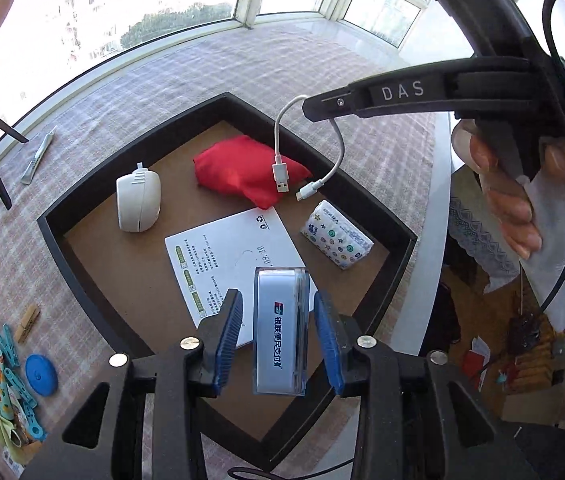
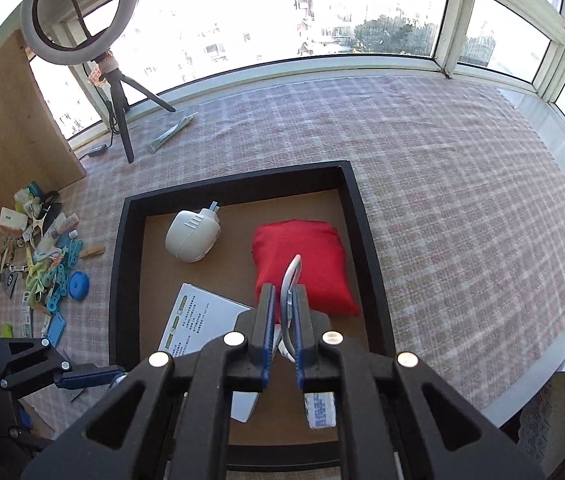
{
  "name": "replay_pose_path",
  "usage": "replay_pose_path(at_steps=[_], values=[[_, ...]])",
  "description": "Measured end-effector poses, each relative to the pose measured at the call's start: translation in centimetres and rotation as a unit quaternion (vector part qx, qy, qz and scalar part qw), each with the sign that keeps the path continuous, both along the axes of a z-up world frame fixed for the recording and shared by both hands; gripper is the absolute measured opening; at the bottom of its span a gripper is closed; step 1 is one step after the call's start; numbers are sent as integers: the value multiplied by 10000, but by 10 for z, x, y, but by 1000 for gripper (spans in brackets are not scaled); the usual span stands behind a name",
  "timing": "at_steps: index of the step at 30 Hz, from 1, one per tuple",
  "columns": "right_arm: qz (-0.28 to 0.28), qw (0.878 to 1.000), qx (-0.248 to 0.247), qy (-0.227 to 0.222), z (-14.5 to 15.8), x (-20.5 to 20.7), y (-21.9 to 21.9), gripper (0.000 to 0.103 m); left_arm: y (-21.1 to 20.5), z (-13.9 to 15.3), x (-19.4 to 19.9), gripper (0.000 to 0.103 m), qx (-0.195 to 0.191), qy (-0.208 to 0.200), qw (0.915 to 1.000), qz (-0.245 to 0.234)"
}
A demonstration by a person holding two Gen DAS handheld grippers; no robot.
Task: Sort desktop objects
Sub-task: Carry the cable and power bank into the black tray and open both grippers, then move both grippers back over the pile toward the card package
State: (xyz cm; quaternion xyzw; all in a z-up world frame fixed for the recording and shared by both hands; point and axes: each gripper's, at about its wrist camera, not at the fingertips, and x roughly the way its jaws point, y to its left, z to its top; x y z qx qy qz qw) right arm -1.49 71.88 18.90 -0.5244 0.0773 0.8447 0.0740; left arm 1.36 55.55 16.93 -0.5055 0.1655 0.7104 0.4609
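A black tray (image 1: 134, 164) (image 2: 238, 184) with a brown floor lies on the checked tablecloth. My left gripper (image 1: 278, 296) hangs over its near corner, open. A white and blue box (image 1: 280, 332) stands between the blue pads (image 1: 228, 332) with a gap on each side. My right gripper (image 2: 284, 288) (image 1: 318, 106) is over the red pouch (image 2: 302, 260) (image 1: 238, 172), jaws apart. A white USB cable (image 2: 290, 276) (image 1: 334, 136) loops between them, its two plugs dangling above the pouch. In the tray lie a white mouse-like device (image 1: 138, 200), a printed card (image 1: 222, 272) and a tissue pack (image 1: 336, 238).
A heap of pegs and small items with a blue disc (image 1: 41, 374) and a wooden peg (image 1: 28, 322) lies left of the tray. A tube (image 1: 38, 156) and a ring light's tripod (image 2: 122, 120) stand by the window. The table's edge (image 1: 440, 200) runs right of the tray.
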Motion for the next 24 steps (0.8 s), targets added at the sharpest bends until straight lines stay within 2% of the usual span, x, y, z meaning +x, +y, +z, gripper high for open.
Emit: replay_pose_path(at_steps=[2,8,13,18,24], values=[[-58,9998,173,60,2,2,2,40,0,2,-1,61,18,47,10000,39],[45,9998,179,96,2,-1,-1,40,-13,0,-7,59,-37,46,9997,255],[328,9993,119,113,-3,-5,-22,40,-42,-9,-22,58,-103,-48,9973,730],[632,9980,29,93,-12,-15,-51,40,-89,-16,-38,58,-189,-91,9911,1315],[1060,9944,-41,-31,-26,-32,-93,40,-149,-21,-53,58,-269,-106,9797,1983]])
